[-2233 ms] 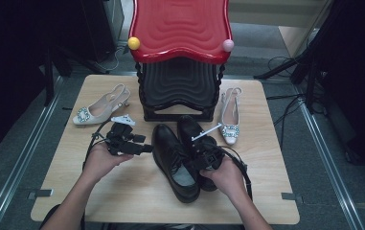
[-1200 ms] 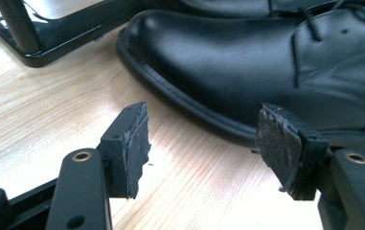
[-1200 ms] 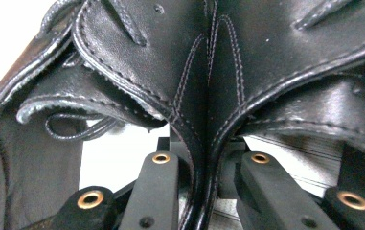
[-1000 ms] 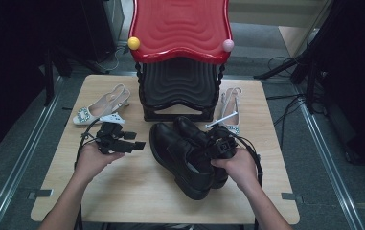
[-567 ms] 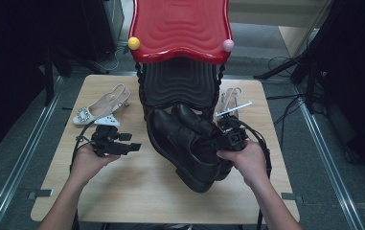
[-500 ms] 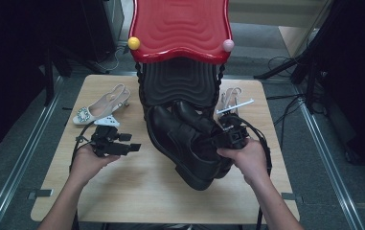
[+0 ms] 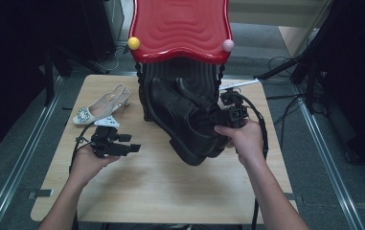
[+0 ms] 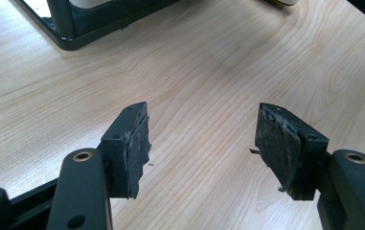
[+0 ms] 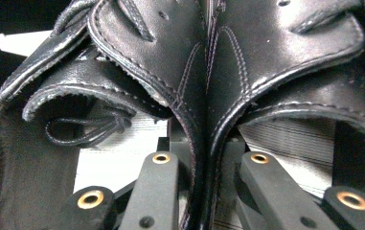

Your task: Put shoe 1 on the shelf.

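Raised since a moment ago: pair of black leather shoes [image 7: 185, 117], off the wooden table [image 7: 161, 191] and now up in front of the black rack [image 7: 144, 103] under its red wavy top [image 7: 180, 28]. My right gripper [image 7: 228, 115] clamps the two inner sides together, one jaw inside each shoe. Finish: smooth, slightly glossy leather, stitched seams, thick dark soles, a loose lace [image 9: 82, 129] in the left shoe. My left gripper [image 8: 201, 143] hangs over pale woodgrain, jaws apart, nothing between its frayed pads [image 8: 276, 143]. Beside it: one cream slingback heel [image 7: 98, 105].
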Demonstrator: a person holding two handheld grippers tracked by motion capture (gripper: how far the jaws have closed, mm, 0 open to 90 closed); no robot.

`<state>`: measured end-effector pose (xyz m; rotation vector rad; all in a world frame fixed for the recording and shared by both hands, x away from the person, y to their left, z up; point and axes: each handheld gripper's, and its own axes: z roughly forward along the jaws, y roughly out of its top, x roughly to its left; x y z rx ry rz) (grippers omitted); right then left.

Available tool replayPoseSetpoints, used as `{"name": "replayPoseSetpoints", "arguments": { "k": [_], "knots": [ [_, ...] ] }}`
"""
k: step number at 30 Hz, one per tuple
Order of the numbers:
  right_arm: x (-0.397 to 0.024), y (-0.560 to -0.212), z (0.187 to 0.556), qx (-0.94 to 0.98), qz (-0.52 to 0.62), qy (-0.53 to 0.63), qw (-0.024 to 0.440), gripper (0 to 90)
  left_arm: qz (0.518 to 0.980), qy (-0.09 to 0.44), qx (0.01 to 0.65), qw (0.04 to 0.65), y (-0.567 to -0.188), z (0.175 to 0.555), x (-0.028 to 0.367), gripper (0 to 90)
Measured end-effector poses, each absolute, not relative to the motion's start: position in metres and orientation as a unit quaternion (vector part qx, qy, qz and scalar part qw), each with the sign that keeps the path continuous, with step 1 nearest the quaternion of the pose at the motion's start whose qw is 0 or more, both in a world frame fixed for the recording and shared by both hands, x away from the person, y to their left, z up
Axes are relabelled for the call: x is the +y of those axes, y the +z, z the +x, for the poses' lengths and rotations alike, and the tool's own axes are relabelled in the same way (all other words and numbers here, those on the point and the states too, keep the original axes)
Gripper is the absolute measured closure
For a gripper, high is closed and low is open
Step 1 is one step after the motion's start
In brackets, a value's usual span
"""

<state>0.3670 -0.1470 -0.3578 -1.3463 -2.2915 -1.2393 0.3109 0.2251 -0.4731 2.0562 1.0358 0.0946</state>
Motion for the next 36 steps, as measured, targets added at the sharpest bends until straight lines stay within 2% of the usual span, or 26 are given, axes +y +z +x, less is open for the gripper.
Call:
{"name": "replayPoseSetpoints", "arguments": {
  "k": [5, 9, 12, 16, 24, 36],
  "knots": [
    [-0.142, -0.354, 0.387, -0.751, -0.476, -0.451, 0.079, 83.3, 0.817, 0.038, 0.41, 0.404, -0.474, 0.311, 0.225, 36.6],
    [-0.133, -0.35, 0.397, -0.742, -0.489, -0.458, 0.027, 83.3, 0.817, 0.037, 0.409, 0.404, -0.474, 0.312, 0.225, 36.7],
    [-0.13, -0.352, 0.402, -0.732, -0.497, -0.465, 0.01, 83.3, 0.818, 0.036, 0.408, 0.403, -0.474, 0.312, 0.225, 36.7],
    [-0.122, -0.364, 0.416, -0.717, -0.526, -0.456, -0.026, 83.3, 0.819, 0.037, 0.407, 0.402, -0.474, 0.312, 0.225, 36.7],
    [-0.088, -0.379, 0.42, -0.714, -0.54, -0.43, -0.117, 83.3, 0.814, 0.039, 0.411, 0.408, -0.472, 0.311, 0.226, 37.3],
    [-0.058, -0.38, 0.433, -0.668, -0.591, -0.429, -0.142, 82.8, 0.816, 0.031, 0.405, 0.411, -0.472, 0.311, 0.224, 37.2]
  ]
}}
